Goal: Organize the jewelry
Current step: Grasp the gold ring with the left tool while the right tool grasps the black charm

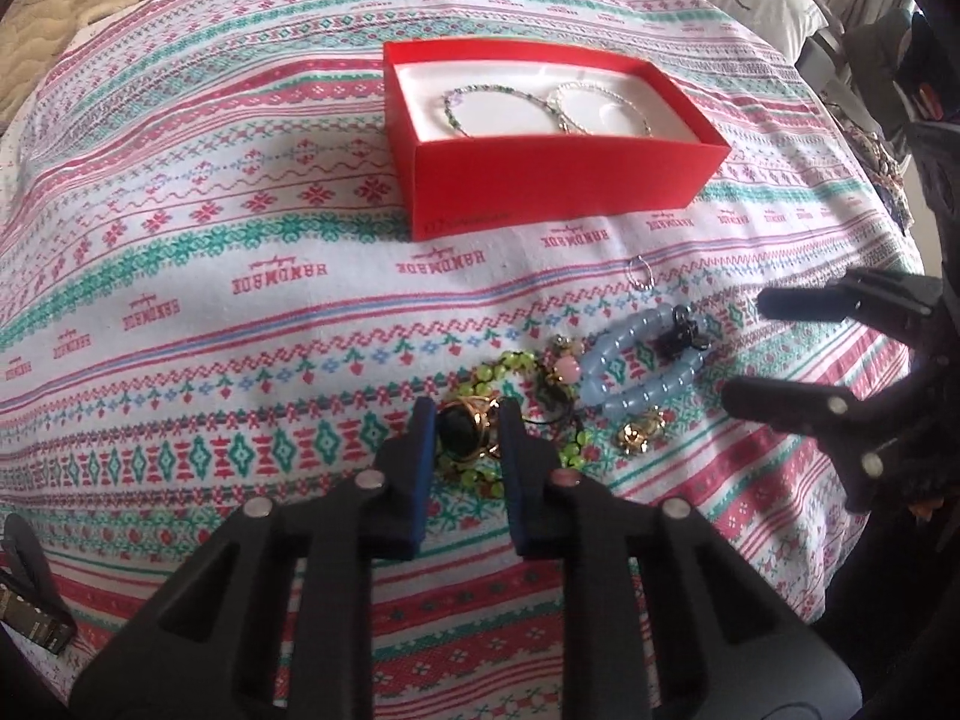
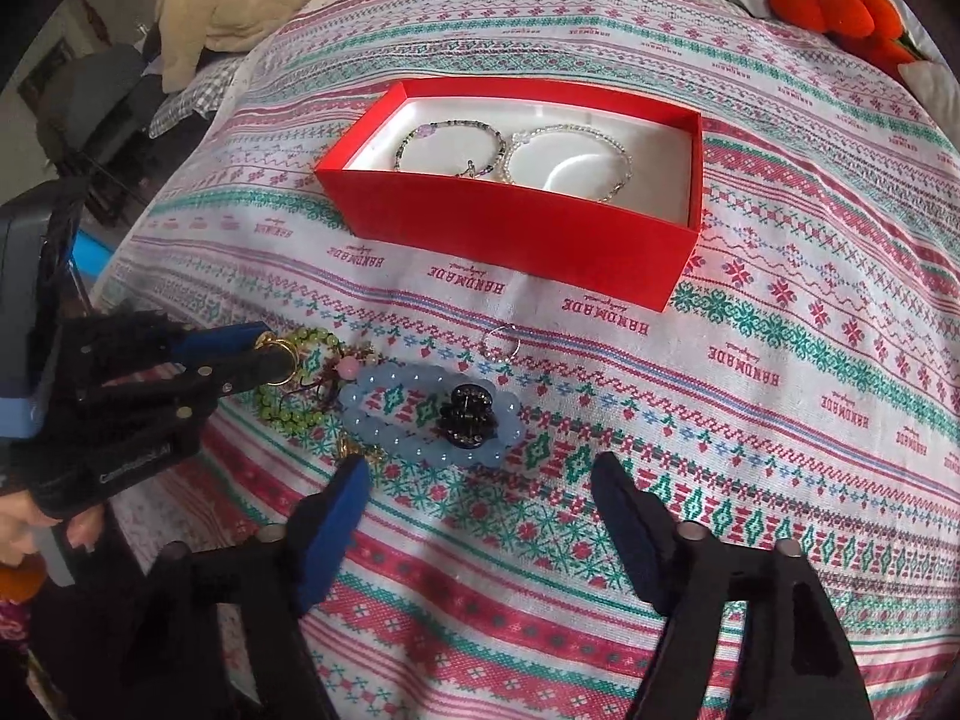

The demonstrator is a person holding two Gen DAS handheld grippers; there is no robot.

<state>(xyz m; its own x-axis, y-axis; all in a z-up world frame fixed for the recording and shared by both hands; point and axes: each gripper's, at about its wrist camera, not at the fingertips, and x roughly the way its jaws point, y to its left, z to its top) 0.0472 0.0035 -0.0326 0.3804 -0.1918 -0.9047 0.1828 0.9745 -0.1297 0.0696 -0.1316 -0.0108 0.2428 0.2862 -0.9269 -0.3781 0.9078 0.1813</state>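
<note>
1. Pinching from both sides, the left gripper (image 1: 462,429) has its blue pads against a gold ring with a dark stone (image 1: 465,429), which sits at the left end of the jewelry heap on the patterned bedspread (image 1: 210,276); the ring's stone faces up toward the camera.
2. Its fingers slope steeply down toward the cloth, and in the right wrist view they come in from the left edge, with part of a person's hand (image 2: 36,516) showing behind the handle.
3. Around the ring lies a green beaded bracelet (image 1: 480,372), partly under the left gripper's pads, touching a small cluster with a pink bead (image 1: 569,369).
4. Just right of that, a pale blue beaded bracelet (image 2: 420,414) lies flat as a long oval, its long axis running left to right in the right wrist view, with a small black claw clip (image 2: 465,417) resting on its right half and a gold piece (image 1: 639,435) at its near edge.
5. Beyond the heap, a thin silver ring (image 2: 501,342) lies alone on the cloth.
6. The right gripper (image 2: 480,516) hangs above the near side of the blue bracelet, jaws apart and gripping nothing.
7. Farther back, the red box (image 2: 510,234) stands open, long axis left to right, holding two thin beaded bracelets: a dark one (image 2: 450,147) beside a silvery one (image 2: 570,159).
</note>
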